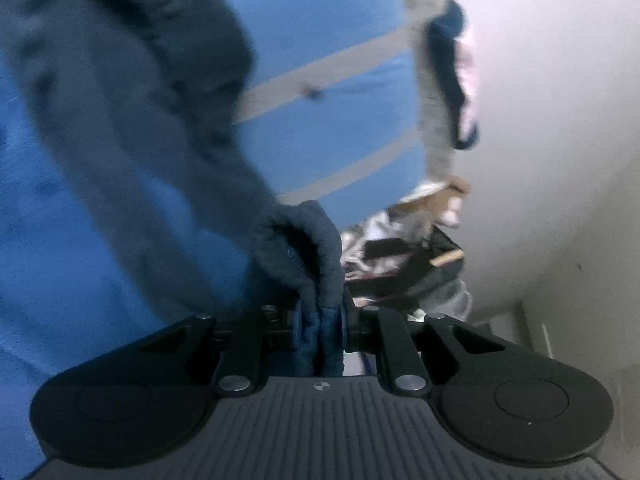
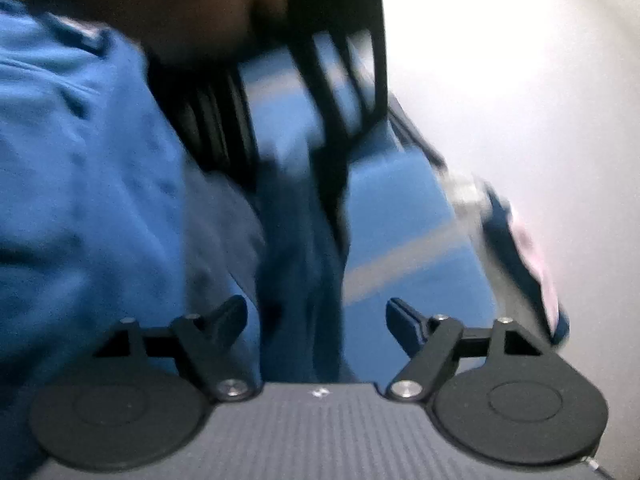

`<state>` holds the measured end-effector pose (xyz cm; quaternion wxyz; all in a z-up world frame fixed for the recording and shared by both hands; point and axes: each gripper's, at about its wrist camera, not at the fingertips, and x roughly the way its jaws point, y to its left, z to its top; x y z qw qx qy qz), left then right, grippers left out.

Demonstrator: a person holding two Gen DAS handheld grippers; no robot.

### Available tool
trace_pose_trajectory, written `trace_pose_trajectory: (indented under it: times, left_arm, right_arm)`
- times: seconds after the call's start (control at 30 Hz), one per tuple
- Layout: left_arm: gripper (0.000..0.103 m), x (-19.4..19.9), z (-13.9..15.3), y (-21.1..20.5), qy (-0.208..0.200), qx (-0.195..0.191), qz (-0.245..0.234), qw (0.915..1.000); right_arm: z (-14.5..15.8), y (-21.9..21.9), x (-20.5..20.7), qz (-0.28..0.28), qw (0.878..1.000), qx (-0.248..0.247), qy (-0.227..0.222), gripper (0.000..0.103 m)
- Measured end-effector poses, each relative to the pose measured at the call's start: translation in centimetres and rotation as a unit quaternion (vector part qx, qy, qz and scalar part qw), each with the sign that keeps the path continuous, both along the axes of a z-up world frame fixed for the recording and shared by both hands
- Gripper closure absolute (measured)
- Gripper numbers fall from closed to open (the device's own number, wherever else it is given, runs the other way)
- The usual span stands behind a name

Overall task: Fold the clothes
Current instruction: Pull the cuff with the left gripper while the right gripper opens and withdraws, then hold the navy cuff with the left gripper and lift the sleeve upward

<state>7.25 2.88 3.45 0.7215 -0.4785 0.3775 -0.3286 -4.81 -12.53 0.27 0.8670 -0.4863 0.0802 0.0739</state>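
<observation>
In the left wrist view my left gripper is shut on a bunched fold of a dark grey-blue garment, which stretches up and to the left over a blue bed sheet with grey stripes. The picture is blurred. In the right wrist view my right gripper stands open, jaws wide apart. A strip of the dark blue garment hangs between its fingers without touching the pads. A dark blurred shape, seemingly the other gripper, is above it.
A heap of other clothes, grey, navy and pink, lies at the bed's right edge. Below it sit a silvery bag and dark items. A white wall fills the right side. A person's blue clothing fills the left.
</observation>
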Motion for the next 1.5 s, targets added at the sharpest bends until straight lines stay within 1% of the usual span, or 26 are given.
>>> trace_pose_trajectory:
  times: [0.07, 0.13, 0.17, 0.23, 0.3, 0.37, 0.4, 0.47, 0.53, 0.6, 0.67, 0.77, 0.8, 0.83, 0.87, 0.9, 0.97, 1.0, 1.03, 1.07, 1.13, 1.23, 1.3, 1.33, 1.4, 1.5]
  left_arm:
    - [0.086, -0.3, 1.3, -0.3, -0.023, 0.010, -0.009, 0.9996]
    - [0.086, -0.7, 2.5, -0.4, -0.049, 0.026, -0.011, 0.9984]
    - [0.086, -0.9, 3.1, -0.1, -0.061, 0.027, -0.007, 0.9977]
    - [0.086, -1.3, 4.3, 0.5, -0.085, 0.029, 0.001, 0.9959]
    - [0.086, -1.7, 5.5, 1.7, -0.108, 0.027, 0.020, 0.9936]
    - [0.086, -2.1, 6.4, 3.1, -0.123, 0.022, 0.041, 0.9913]
    - [0.086, -2.3, 6.8, 3.9, -0.129, 0.019, 0.051, 0.9901]
    - [0.086, -2.6, 7.3, 5.1, -0.140, 0.014, 0.072, 0.9874]
    - [0.087, -2.8, 7.6, 6.4, -0.148, 0.007, 0.098, 0.9841]
    - [0.087, -3.0, 7.7, 8.0, -0.153, -0.002, 0.127, 0.9801]
    - [0.087, -3.0, 8.0, 9.6, -0.155, -0.011, 0.155, 0.9757]
    - [0.087, -3.4, 8.1, 12.3, -0.155, -0.015, 0.192, 0.9691]
    - [0.087, -3.6, 8.0, 12.8, -0.154, -0.007, 0.201, 0.9675]
    - [0.087, -3.7, 8.0, 13.3, -0.153, 0.000, 0.210, 0.9657]
    - [0.087, -3.8, 8.1, 13.6, -0.152, 0.018, 0.219, 0.9637]
    - [0.087, -4.0, 8.2, 13.8, -0.154, 0.035, 0.225, 0.9615]
    - [0.087, -4.2, 8.4, 14.1, -0.157, 0.069, 0.237, 0.9564]
    - [0.087, -4.3, 8.4, 14.4, -0.156, 0.075, 0.243, 0.9545]
    - [0.087, -4.5, 8.4, 14.7, -0.155, 0.082, 0.249, 0.9526]
    - [0.087, -4.5, 8.5, 14.8, -0.158, 0.087, 0.251, 0.9511]
    - [0.087, -4.5, 8.8, 15.1, -0.164, 0.097, 0.255, 0.9480]
    - [0.087, -4.4, 9.0, 14.8, -0.176, 0.113, 0.252, 0.9448]
    - [0.087, -4.4, 8.9, 14.6, -0.178, 0.120, 0.252, 0.9438]
    - [0.087, -4.3, 8.8, 14.6, -0.178, 0.120, 0.251, 0.9438]
    - [0.087, -4.5, 8.6, 14.8, -0.175, 0.116, 0.256, 0.9436]
    - [0.087, -4.7, 8.4, 15.1, -0.173, 0.109, 0.263, 0.9428]
  right_arm:
    - [0.3, -1.5, 2.0, -0.048, 0.999, 0.022, 0.007, 0.014]
    - [0.8, -3.4, 4.2, -0.099, 0.994, 0.049, 0.017, 0.013]
    - [1.1, -4.4, 5.1, -0.122, 0.990, 0.061, 0.021, 0.012]
    - [1.7, -6.6, 7.1, -0.169, 0.981, 0.093, 0.033, 0.011]
    - [2.5, -8.9, 8.6, -0.213, 0.967, 0.136, 0.042, 0.007]
    - [3.0, -11.3, 9.2, -0.239, 0.954, 0.176, 0.050, 0.004]
    - [3.3, -12.2, 9.4, -0.243, 0.949, 0.194, 0.055, 0.001]
    - [3.7, -13.5, 9.9, -0.239, 0.942, 0.227, 0.066, 0.000]
    - [3.9, -14.0, 11.1, -0.254, 0.934, 0.237, 0.084, 0.000]
    - [4.1, -14.8, 12.6, -0.274, 0.922, 0.248, 0.114, 0.000]
    - [4.1, -16.0, 13.5, -0.296, 0.907, 0.271, 0.131, 0.000]
    - [4.5, -18.4, 14.7, -0.312, 0.877, 0.327, 0.162, 0.000]
    - [4.5, -19.1, 14.8, -0.310, 0.867, 0.350, 0.173, 0.000]
    - [4.5, -19.5, 14.7, -0.306, 0.859, 0.367, 0.185, 0.000]
    - [4.6, -19.7, 14.8, -0.301, 0.852, 0.379, 0.197, 0.000]
    - [4.6, -19.8, 15.0, -0.295, 0.851, 0.382, 0.204, 0.000]
    - [4.7, -19.6, 15.6, -0.281, 0.861, 0.370, 0.208, 0.000]
    - [4.7, -19.3, 15.8, -0.275, 0.863, 0.366, 0.211, 0.000]
    - [4.7, -19.3, 16.1, -0.273, 0.860, 0.371, 0.220, 0.000]
    - [4.8, -19.5, 16.6, -0.274, 0.851, 0.383, 0.233, 0.000]
    - [4.6, -20.2, 17.6, -0.289, 0.824, 0.408, 0.266, 0.000]
    - [3.5, -20.5, 18.4, -0.320, 0.788, 0.421, 0.315, 0.000]
    - [2.4, -20.7, 18.7, -0.339, 0.766, 0.420, 0.351, 0.000]
    - [1.9, -20.7, 18.6, -0.344, 0.758, 0.418, 0.363, 0.000]
    - [1.2, -20.9, 18.2, -0.347, 0.750, 0.417, 0.377, 0.000]
    - [0.8, -21.3, 17.5, -0.338, 0.724, 0.448, 0.401, 0.000]
